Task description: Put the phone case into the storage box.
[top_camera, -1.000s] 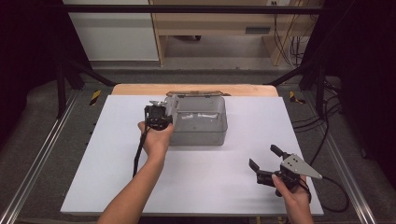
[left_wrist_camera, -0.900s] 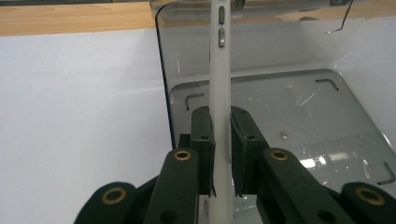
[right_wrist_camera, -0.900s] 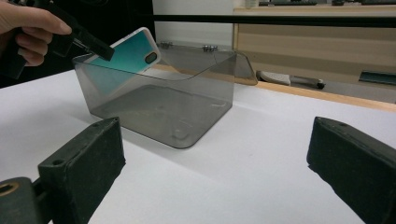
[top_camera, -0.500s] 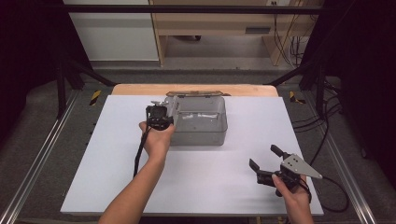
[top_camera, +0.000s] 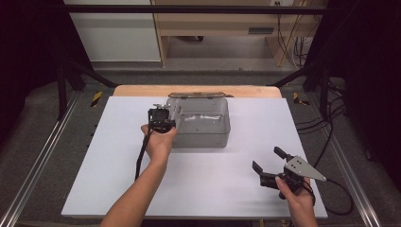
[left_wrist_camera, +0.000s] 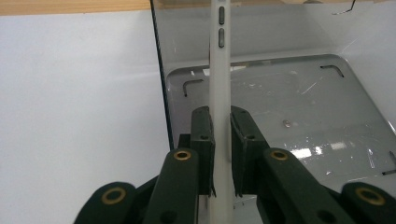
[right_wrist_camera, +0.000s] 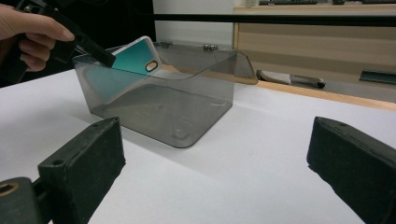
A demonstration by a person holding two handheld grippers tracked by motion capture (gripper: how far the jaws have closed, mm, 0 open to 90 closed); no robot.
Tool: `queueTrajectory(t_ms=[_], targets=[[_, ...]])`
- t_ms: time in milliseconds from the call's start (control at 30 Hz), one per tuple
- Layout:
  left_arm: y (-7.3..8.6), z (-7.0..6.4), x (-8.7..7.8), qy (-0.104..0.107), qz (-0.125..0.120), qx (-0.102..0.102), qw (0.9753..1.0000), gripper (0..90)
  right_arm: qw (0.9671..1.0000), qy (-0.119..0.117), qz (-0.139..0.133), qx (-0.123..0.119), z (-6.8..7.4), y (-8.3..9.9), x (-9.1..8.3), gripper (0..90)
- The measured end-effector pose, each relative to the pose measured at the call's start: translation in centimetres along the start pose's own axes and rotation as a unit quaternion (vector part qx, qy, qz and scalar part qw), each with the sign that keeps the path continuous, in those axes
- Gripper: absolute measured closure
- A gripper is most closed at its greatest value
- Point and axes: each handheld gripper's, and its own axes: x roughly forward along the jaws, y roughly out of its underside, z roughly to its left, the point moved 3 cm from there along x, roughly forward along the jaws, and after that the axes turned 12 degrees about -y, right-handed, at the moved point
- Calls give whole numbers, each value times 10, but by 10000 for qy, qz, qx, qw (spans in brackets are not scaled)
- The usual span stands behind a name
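Left gripper view: phone (left_wrist_camera: 219,93) beside box wall (left_wrist_camera: 159,70).

The box (top_camera: 203,124) sits on the surface (top_camera: 118,165) toward its far middle. The left gripper (top_camera: 161,118) is at the box's left wall, holding the phone (left_wrist_camera: 220,93) over the inside. The right gripper (top_camera: 269,168) is near right, well apart.

High view: fixed above person's side, faces forward and down, takes in whole white desk (top_camera: 203,184) from far off. Left gripper view: rides on left tongs (left_wrist_camera: 219,140), looks along jaws, very near, down into smoky clear box (left_wrist_camera: 280,93). Right gripper view: rides on right tongs (right_wrist_camera: 219,163), low over desk, faces box from farther off. All three views share box.
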Motion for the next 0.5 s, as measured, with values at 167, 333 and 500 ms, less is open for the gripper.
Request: queueTrajectory(t_ms=[167,333,500], targets=[[0,-1,0,-7,-1,15,10000,811,10000,8,-13,-3,0,0,0,42],[1,-3,1,-12,15,39,10000,811,10000,7,-7,30,0,0,-1,41],[1,-4,1,-21,51,62,10000,811,10000,6,-19,26,0,0,-1,41]])
